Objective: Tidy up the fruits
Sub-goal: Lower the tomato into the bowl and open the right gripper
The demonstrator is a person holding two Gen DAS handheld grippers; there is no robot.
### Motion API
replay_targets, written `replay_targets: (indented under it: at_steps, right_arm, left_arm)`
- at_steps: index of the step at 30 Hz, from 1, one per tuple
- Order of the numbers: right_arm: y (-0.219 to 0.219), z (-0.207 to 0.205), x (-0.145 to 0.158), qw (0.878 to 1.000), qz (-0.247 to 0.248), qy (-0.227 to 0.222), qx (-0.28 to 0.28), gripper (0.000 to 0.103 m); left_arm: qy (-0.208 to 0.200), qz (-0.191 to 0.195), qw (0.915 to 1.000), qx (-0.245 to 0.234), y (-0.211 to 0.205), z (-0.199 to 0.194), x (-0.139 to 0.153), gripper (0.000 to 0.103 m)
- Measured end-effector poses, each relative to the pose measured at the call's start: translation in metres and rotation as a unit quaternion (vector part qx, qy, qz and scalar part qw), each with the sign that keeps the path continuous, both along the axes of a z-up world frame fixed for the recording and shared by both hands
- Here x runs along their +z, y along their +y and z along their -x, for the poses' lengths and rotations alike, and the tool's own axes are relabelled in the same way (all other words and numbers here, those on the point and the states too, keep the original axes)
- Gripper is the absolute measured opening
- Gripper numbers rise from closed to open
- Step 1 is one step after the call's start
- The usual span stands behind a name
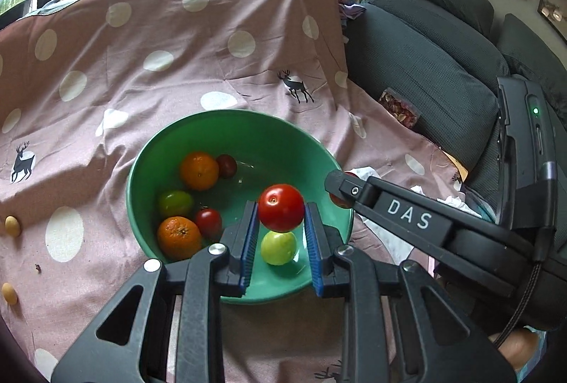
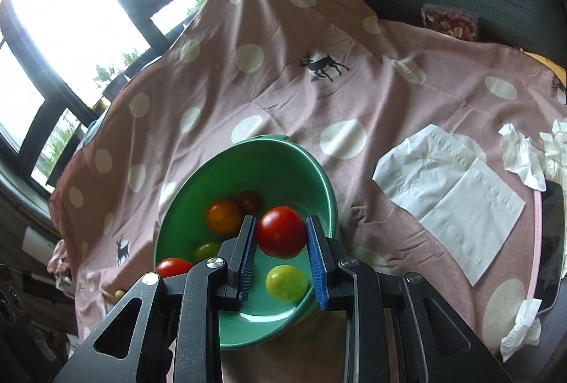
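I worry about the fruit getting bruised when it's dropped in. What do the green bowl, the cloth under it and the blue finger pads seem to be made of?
The green bowl looks like hard, smooth plastic or glazed ceramic: it is glossy with soft highlights. The cloth is thin woven fabric, matte and wrinkled. The blue finger pads look like ribbed rubber, judging by their fine ridges.

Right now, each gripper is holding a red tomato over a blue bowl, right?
Almost. The bowl is green, not blue, as both wrist views show. The rest is right: the left gripper holds a red tomato over it, and the right gripper holds a second red tomato over it.
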State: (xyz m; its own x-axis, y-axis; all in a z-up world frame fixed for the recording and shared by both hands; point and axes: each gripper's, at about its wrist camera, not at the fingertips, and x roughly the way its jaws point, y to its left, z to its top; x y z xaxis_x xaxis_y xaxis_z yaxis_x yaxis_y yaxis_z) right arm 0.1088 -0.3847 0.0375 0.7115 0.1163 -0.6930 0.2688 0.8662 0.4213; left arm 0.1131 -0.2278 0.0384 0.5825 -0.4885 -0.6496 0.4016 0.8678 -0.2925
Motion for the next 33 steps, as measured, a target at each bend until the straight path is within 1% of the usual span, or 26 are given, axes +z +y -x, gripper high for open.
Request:
replay_targets:
  at_steps: [4,9,24,33]
  right_arm:
    - [-0.005,-0.002,-0.006,1.000,-0.005,0.011,-0.002,0.029]
    - [-0.005,-0.002,-0.006,1.000,-0.004,0.009,0.001,0.030]
    - [-0.005,-0.005,-0.009,1.000,-0.014,0.012,0.012,0.030]
    - [0.001,-0.010,-0.012,1.000,-0.006,0.024,0.019,0.030]
  left_arm:
    - [0.013,0.001,0.9999,-0.007,-0.006,-0.003,-0.007,0.025]
    - [0.028,0.001,0.9995,-0.015,-0.013,-0.008,-0.015,0.025]
    - [0.039,-0.018,0.9990,-0.009,-0.018,-0.014,-0.027,0.025]
    - [0.048,-0.024,0.9986,-0.004,-0.018,-0.019,-0.036,0.026]
